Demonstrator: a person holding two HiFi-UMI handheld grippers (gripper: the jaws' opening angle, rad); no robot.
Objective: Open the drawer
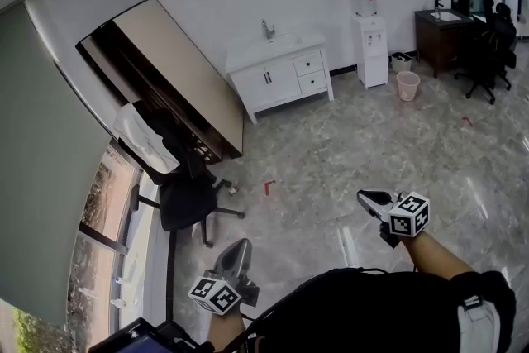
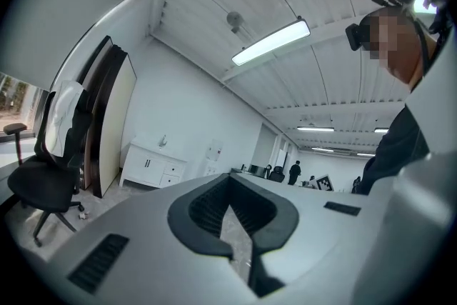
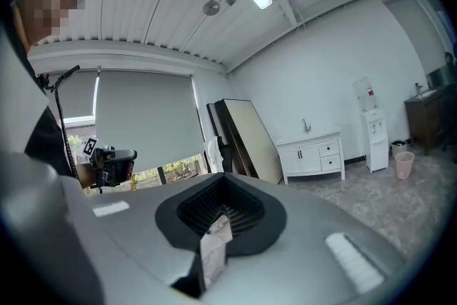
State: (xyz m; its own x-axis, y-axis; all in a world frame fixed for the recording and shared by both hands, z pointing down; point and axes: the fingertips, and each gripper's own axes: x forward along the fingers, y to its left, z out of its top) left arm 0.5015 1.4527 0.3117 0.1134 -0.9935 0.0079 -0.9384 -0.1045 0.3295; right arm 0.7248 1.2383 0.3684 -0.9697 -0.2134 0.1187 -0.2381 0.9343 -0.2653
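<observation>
Left fingers (image 1: pixel 236 254): closed, near the office chair (image 1: pixel 186 198).
Drawer (image 1: pixel 309 63): shut, in the white cabinet (image 1: pixel 269 83) at the far wall, well apart from both.
Right fingers (image 1: pixel 374 198): closed.
Room: bare floor (image 1: pixel 347 145) stretches between.

- grey marbled floor (image 1: pixel 347 145), red tape mark (image 1: pixel 269 187) near centre
- white drawer cabinet (image 1: pixel 281 74), water dispenser (image 1: pixel 370 45), pink bin (image 1: pixel 407 85) along far wall
- black office chair (image 1: pixel 186 198) beside leaning panel (image 1: pixel 178 70)

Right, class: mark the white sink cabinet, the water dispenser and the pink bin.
white sink cabinet (image 1: pixel 269 83), head view, door front
water dispenser (image 1: pixel 373 54), head view, white body
pink bin (image 1: pixel 407 87), head view, side wall
</observation>
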